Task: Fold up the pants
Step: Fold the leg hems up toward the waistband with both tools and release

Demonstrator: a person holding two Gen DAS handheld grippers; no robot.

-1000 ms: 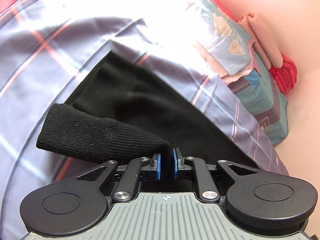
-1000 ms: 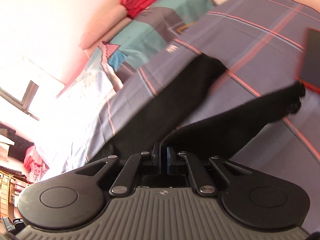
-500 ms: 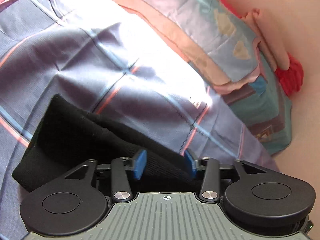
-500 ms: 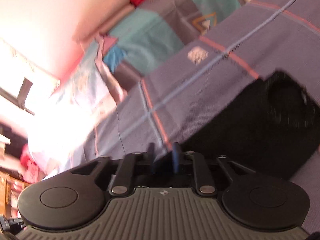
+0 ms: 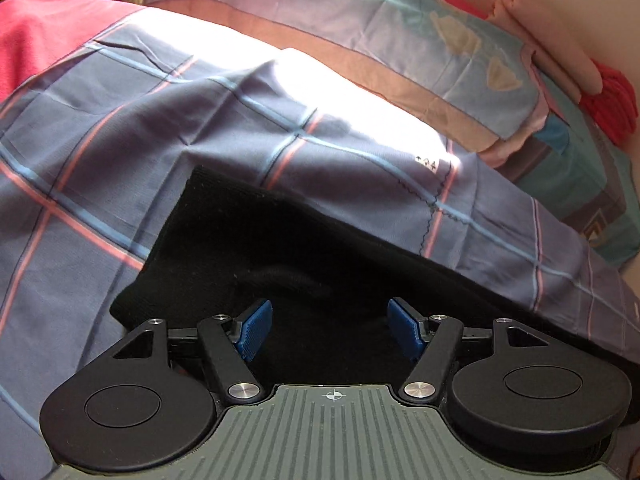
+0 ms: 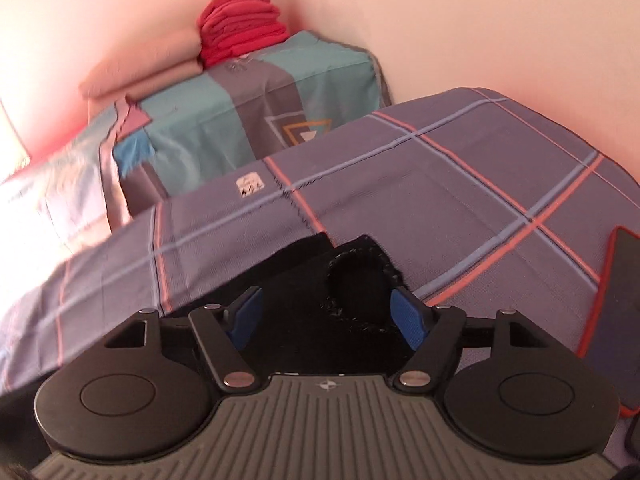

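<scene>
Here, the left gripper (image 5: 331,328) stands with its jaws spread wide and empty, its blue pads (image 5: 253,329) poised just above the black pants (image 5: 256,248), which lie directly ahead of and beneath it on the plaid bedsheet (image 5: 120,128). The right gripper (image 6: 326,318) is likewise released, jaws apart, gripping nothing, with a dark round opening of the pants (image 6: 352,280), a cuff or a fold mouth, too dark to tell which, between its blue pads (image 6: 410,318). In the left wrist view the garment forms a folded band whose long axis runs from lower right to upper left, ending in a squared corner that points away toward the sheet's far-left part. In the right wrist view the band runs off to the left, so each gripper sits at one end of the same bundle; neither is clearly nearer. Any further fold would probably turn across this long axis. Beyond lie a teal patterned cover (image 6: 248,104), a stack of red cloth (image 6: 240,28), and a red-edged dark slab (image 6: 616,312) at far right.
</scene>
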